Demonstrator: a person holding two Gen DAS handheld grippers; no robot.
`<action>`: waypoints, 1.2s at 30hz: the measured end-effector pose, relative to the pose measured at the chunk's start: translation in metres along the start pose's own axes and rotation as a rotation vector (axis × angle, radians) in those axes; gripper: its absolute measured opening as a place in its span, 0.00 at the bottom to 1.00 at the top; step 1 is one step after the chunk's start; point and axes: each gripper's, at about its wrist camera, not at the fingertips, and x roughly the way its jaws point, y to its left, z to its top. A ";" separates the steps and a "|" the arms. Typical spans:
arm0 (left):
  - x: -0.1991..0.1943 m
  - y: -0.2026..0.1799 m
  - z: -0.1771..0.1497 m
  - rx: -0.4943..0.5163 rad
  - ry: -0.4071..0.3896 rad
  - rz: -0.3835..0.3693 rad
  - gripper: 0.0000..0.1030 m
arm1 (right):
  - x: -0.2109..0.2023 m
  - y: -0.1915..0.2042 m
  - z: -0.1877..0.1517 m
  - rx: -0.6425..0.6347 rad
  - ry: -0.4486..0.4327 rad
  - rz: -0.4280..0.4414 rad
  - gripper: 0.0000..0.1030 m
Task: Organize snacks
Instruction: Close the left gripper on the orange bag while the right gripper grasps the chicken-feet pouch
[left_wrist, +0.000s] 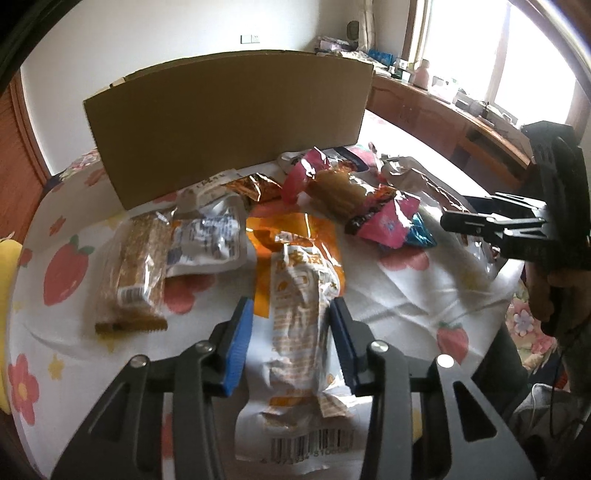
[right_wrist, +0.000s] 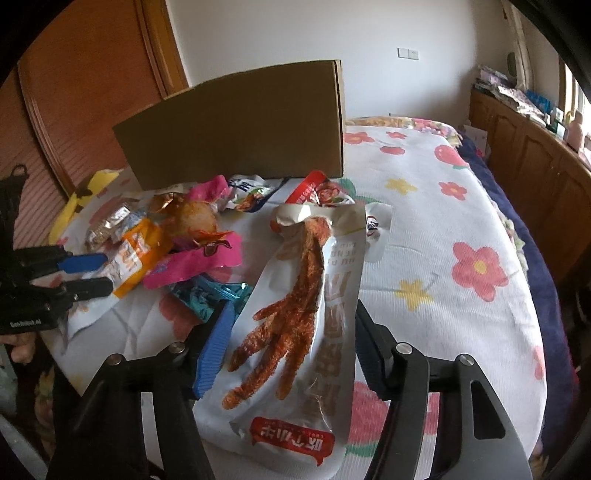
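While my left gripper pinches the orange-and-white snack packet between its blue pads, my right gripper straddles the chicken-foot packet, jaws close to its edges, though I cannot tell whether they press it. Both lie near me on the flowered bedsheet. Beyond them sits the heap of snacks, and farthest the cardboard box.
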 end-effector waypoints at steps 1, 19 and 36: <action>-0.002 -0.001 -0.002 -0.002 -0.003 0.001 0.39 | -0.002 0.000 0.000 0.000 -0.004 -0.001 0.62; -0.027 -0.012 -0.010 0.003 -0.067 -0.007 0.39 | -0.013 0.000 0.004 -0.018 -0.035 0.001 0.18; -0.033 -0.017 -0.012 -0.005 -0.103 -0.010 0.39 | -0.031 0.012 0.010 -0.061 -0.079 0.023 0.00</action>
